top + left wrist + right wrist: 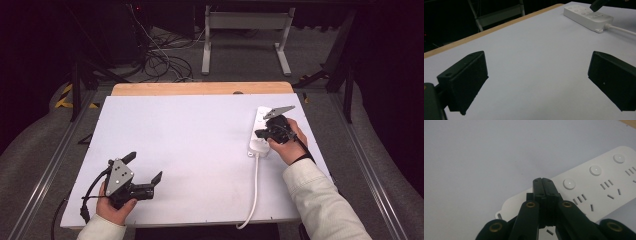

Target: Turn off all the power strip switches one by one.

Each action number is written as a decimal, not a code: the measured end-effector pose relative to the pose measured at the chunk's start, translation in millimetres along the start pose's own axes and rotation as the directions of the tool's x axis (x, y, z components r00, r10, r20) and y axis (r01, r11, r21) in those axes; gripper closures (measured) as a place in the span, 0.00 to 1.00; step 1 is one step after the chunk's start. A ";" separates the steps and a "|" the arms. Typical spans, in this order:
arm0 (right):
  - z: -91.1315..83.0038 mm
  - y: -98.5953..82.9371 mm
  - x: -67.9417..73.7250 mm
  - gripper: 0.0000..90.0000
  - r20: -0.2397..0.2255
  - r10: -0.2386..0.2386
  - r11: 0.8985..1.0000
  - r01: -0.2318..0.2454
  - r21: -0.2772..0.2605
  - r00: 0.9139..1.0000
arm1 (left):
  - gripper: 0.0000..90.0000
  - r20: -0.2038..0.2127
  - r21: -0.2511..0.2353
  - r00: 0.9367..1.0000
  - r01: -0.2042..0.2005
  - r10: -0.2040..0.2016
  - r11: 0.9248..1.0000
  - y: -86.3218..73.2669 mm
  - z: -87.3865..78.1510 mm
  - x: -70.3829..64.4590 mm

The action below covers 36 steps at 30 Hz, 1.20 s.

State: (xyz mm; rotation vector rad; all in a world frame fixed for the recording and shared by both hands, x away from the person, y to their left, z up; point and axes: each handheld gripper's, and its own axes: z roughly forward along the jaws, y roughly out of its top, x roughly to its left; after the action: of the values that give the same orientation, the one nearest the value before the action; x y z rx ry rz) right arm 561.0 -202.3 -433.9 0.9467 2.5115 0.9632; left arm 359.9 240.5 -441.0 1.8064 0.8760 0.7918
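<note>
A white power strip point(260, 131) lies at the table's right side, its cord point(254, 192) trailing to the front edge. My right gripper point(259, 133) hovers over the strip's near end with its jaws pressed together, nothing between them. In the right gripper view the closed tips point(543, 181) sit just beside a round white button point(569, 183) on the strip point(609, 182). My left gripper point(145, 167) rests at the front left, jaws wide apart over bare table. The left gripper view shows both fingers point(464, 82) spread, with the strip point(587, 17) far off.
The white table top point(185, 145) has a wooden back edge point(200, 88). Behind it stand a grey table frame point(245, 35) and loose cables point(160, 60) on the floor. Metal rails point(45, 170) run along both sides.
</note>
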 end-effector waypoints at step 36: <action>15.1 -6.2 2.6 1.00 0.002 0.043 0.999 -0.043 0.020 0.999 | 0.03 -0.001 0.001 1.000 -0.003 0.003 1.000 0.0 -0.1 -1.2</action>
State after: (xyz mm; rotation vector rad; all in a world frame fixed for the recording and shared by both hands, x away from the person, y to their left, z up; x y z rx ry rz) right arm 563.2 -196.7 -449.3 1.0111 2.5136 0.9517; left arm 359.1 239.5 -441.2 1.8085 0.8754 0.7943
